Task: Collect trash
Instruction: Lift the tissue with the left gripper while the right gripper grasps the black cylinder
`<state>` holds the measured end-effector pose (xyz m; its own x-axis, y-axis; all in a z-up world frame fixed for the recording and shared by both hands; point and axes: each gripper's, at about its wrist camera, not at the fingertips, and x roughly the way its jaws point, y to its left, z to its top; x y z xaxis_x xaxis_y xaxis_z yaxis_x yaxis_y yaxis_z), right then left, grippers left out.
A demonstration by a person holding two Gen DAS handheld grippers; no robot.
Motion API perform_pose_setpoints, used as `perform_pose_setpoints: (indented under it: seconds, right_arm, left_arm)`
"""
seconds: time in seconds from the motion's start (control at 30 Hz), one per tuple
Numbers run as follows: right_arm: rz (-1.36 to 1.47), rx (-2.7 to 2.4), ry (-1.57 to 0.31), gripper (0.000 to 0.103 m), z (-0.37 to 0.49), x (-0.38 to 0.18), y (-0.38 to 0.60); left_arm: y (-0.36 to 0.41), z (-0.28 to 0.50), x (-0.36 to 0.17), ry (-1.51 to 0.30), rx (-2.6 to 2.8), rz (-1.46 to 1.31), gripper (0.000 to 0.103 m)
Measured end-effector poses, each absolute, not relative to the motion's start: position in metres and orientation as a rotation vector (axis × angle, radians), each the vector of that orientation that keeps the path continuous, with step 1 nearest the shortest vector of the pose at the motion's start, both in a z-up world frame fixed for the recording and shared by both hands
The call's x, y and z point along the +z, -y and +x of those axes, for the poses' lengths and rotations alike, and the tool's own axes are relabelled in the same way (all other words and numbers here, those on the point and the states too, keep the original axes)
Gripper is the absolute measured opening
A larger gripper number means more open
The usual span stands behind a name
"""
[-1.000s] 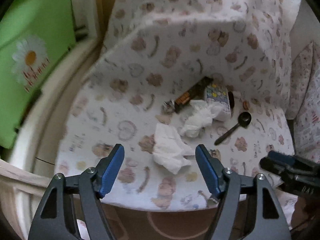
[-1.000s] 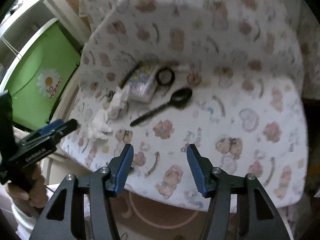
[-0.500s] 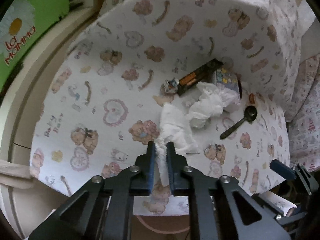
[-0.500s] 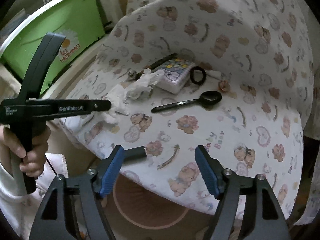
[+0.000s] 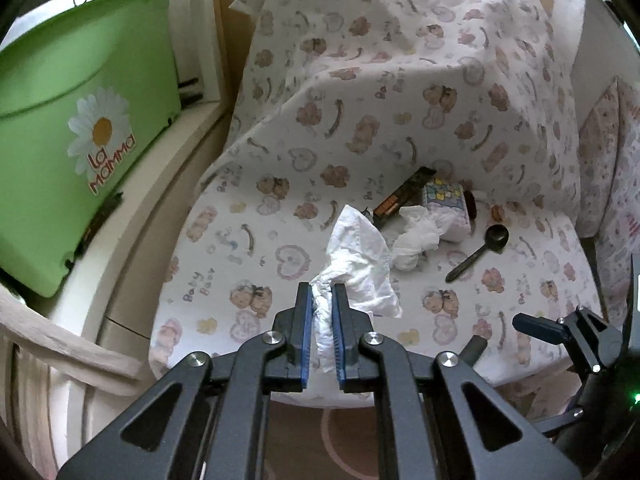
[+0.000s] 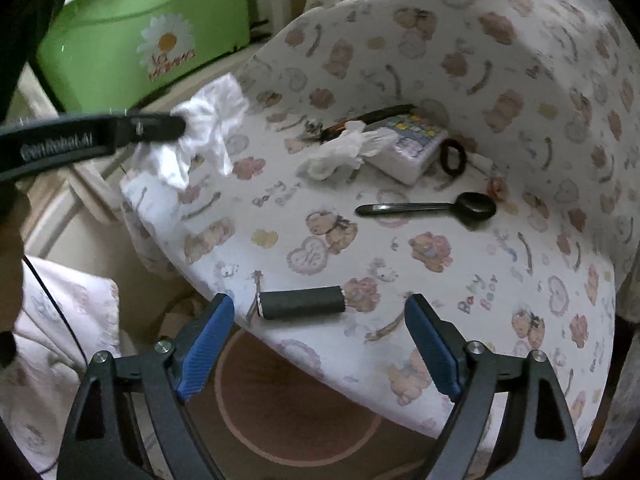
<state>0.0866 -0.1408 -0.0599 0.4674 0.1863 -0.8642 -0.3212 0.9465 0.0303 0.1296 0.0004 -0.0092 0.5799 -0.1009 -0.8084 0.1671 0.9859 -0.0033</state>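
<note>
Left wrist view: left hand-held gripper [image 5: 320, 312] clamped on a white tissue [image 5: 360, 264], lifted just off the teddy-print sheet [image 5: 256, 240], near side of the spoon [image 5: 478, 252]. Second crumpled tissue [image 5: 416, 236] beside the spoon. Right hand-held gripper [image 6: 320, 344], jaws just widened, empty, over a dark tube [image 6: 302, 302] at the sheet's edge.

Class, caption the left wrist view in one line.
Left claw shut on a white tissue above the teddy-print cloth.

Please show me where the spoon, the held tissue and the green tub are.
spoon [image 6: 474, 205]: right wrist view, on its bowl.
held tissue [image 5: 362, 252]: left wrist view, on its spread upper part.
green tub [image 5: 60, 128]: left wrist view, on its front wall.
</note>
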Motion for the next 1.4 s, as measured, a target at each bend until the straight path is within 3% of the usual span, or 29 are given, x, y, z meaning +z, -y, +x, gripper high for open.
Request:
perform_pose_setpoints:
  seconds: [0.17,0.23,0.33,0.37,0.73,1.03,1.4]
  right_arm:
    - [-0.155,0.321,-1.027,0.088,0.085,-0.063,0.130]
    - [-0.164,0.313,-1.021,0.083,0.085,-0.064,0.127]
    - [-0.178,0.292,-1.015,0.062,0.086,-0.066,0.126]
    - [-0.167,0.285,-1.014,0.049,0.087,-0.066,0.127]
    - [-0.012,0.266,-0.986,0.049,0.077,-0.040,0.152]
    - [0.045,0.265,-0.967,0.049,0.031,0.002,0.169]
    - [0.068,0.270,-0.981,0.049,-0.007,-0.023,0.170]
  left_arm:
    - [-0.004,0.131,-0.016,-0.975,-0.167,0.056,0.008]
    - [-0.005,0.130,-0.015,-0.969,-0.162,0.063,0.008]
    - [-0.005,0.129,-0.013,-0.959,-0.162,0.069,0.008]
    - [-0.005,0.128,-0.012,-0.955,-0.161,0.074,0.008]
    - [-0.009,0.117,-0.009,-0.967,-0.143,0.052,0.008]
    - [0.006,0.062,0.014,-0.953,-0.209,0.078,0.009]
    - [0.015,0.036,-0.024,-0.992,-0.250,0.062,0.009]
